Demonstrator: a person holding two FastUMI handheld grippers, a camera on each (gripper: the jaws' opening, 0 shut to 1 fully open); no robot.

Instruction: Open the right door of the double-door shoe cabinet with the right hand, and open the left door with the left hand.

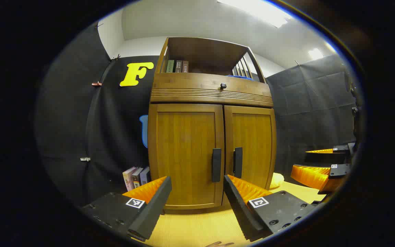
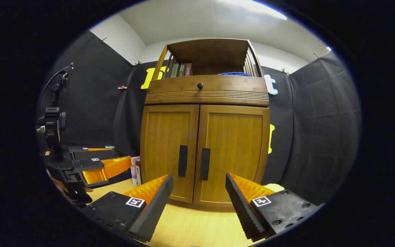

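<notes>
**Inspector:** At the back of the tabletop, what stands before you?

**Operator:** On the yellow table (image 2: 183,226) stands the shoe cabinet (image 2: 206,99), both doors shut and flush. My right gripper (image 2: 199,199) faces it with fingers spread wide, holding nothing. My left gripper (image 1: 197,200) is likewise spread and empty, aimed near the seam between the doors.

**Inspector:** Points of hold?

**Operator:** Two dark upright bar handles just beside the centre seam. The right door (image 2: 233,154) carries the right handle (image 2: 205,164); the left door (image 1: 185,156) carries the left handle (image 1: 216,165). I judge each bar slim enough to sit between my fingers, taken across its width near mid-height.

**Inspector:** Handling?

**Operator:** Wood panels, rigid, hinged at the outer edges as far as I can judge. Light to swing, I expect, though a catch may resist at first. The bars look smooth, so a firm pinch is advisable, and the pull should follow the door's arc, not run straight back.

**Inspector:** Hazards?

**Operator:** The handles sit close together, so my grippers may crowd each other. A drawer knob (image 2: 200,85) above and books (image 1: 136,176) beside the cabinet are clear of the doors' travel, in my estimate.
</notes>
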